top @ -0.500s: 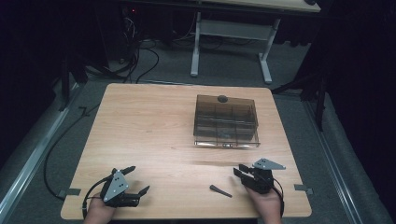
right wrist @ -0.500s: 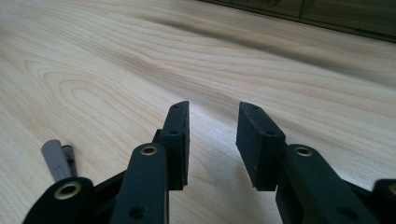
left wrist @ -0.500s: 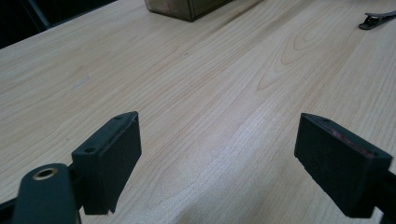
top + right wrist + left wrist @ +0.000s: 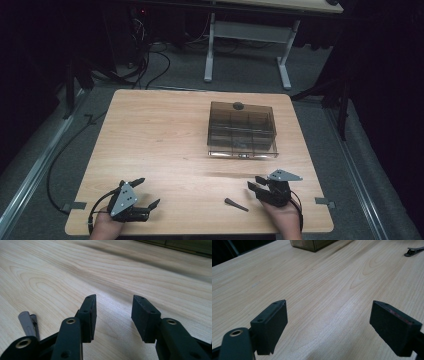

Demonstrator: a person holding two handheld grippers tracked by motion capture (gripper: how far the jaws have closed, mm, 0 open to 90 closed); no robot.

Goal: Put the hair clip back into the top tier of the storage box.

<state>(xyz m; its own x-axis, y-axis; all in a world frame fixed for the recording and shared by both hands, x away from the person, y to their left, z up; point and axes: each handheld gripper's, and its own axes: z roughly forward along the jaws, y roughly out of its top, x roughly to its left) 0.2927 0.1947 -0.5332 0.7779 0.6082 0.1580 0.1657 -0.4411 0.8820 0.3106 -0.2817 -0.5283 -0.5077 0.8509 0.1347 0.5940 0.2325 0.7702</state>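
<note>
Both tongs rest at the table's near edge, jaws apart and empty: the left tongs at the near left corner, the right tongs just beside the dark clip, handy for a pickup. A smoky compartment box sits toward the far right. Pale wood; dark room, grey floor.

place: a lab or recording studio
signs: black curtains all round, cables on grey carpet, bare wooden table, adjustable desk frame
</note>
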